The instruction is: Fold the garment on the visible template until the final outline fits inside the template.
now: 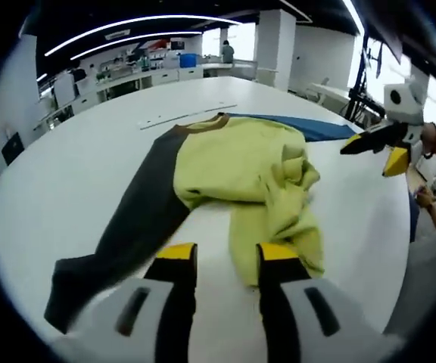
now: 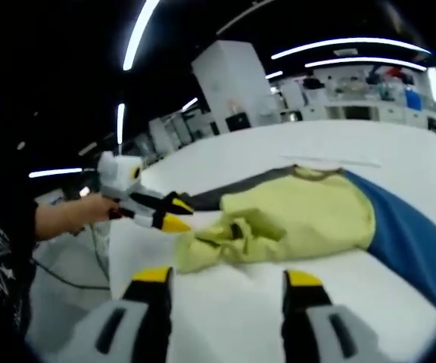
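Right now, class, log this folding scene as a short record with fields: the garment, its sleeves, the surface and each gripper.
garment: yellow-green top, partly folded and bunched on one side
sleeves: dark grey sleeve stretched out; blue sleeve stretched out the other way
surface: white table
left gripper: jaws apart, nothing between them
right gripper: jaws apart, nothing between them
template: cannot tell

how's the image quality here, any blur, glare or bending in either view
Left gripper view: fisheye bends the white table edge, the ceiling strip lights blow out, and the garment looks soft. Right gripper view: darker at left, strip lights glare, the left gripper slightly blurred.
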`<state>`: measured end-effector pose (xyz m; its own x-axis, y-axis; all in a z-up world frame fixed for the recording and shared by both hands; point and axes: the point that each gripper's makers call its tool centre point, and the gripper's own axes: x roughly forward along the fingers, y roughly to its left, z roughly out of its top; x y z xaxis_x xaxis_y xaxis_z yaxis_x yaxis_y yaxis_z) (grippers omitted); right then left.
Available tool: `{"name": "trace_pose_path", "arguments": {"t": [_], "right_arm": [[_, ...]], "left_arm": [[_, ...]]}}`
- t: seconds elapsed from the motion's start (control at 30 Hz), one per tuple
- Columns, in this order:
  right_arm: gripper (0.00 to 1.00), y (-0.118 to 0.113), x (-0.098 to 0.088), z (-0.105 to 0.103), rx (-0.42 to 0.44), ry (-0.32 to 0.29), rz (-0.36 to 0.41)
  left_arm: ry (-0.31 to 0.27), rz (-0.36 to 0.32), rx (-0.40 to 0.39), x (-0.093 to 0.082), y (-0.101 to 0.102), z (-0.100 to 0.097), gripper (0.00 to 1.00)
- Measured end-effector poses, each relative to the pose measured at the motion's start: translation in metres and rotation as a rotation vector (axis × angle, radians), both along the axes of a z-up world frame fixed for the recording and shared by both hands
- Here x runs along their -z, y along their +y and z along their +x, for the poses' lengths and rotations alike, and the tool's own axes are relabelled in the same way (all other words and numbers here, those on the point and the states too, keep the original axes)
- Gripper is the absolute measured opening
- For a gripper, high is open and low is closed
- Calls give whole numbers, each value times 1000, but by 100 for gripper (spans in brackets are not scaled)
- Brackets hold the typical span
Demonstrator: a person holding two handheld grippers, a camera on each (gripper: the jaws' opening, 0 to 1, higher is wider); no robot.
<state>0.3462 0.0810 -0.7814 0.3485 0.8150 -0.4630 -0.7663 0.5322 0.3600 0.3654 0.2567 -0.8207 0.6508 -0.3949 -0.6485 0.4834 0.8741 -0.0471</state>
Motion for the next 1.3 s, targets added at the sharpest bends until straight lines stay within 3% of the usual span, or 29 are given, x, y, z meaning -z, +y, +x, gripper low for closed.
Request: {"name": "trace_pose_path", "arguments": {"t": [0.37,0.7,0.93,1.13,1.3], "right_arm": [[41,22,10,18,-1,-7,13],[30,35,30,26,-10,4,-27],[19,39,34,30,5,3,-25],[1,40,40,32,21,1,-25],[0,38,37,34,28,-10,-28]], "left_arm": [[-3,25,22,8,-7,-4,19],[-11,62,72,17,-8,-1,15],[11,26,25,20,-7,-1,12],[23,6,-12,21,-6,-1,6],[20,2,-17,17,-6,-3,1]]}}
